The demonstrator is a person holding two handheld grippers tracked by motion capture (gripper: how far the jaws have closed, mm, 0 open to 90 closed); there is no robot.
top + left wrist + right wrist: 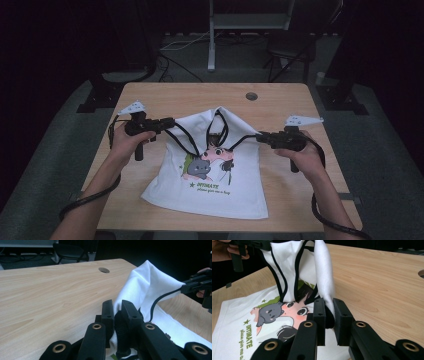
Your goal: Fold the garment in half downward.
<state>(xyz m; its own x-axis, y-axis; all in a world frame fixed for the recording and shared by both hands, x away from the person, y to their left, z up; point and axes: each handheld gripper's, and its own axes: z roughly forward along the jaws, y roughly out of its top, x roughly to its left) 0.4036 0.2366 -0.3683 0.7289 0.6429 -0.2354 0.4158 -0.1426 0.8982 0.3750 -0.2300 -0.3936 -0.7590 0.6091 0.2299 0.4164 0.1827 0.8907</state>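
On the wooden bench (160, 97) a white top (220, 192) with black trim is lying printed side up, its lower half spreading flat toward the near edge while the upper part is getting lifted off the wood. Left tongs (172, 121) are clamping down on the fabric near one shoulder, and in the left gripper view the two black jaws are sitting nearly together with white cloth bunching between them. Right tongs (259, 136) are doing the same on the other side, jaws almost closed and pinching a fold of the white cloth. Between the two grips the neck area is rising into a soft peak, with the black-edged straps (283, 287) hanging down in loops. A cartoon print (210, 162) of a grey critter and a pink face is showing on the chest, and green lettering (212, 187) is running under it, though it's too small to read properly from above. A round cable hole (251, 96) is sitting in the bench beyond the top, well apart from it. Both hands are gripping the handles at either side of the garment.
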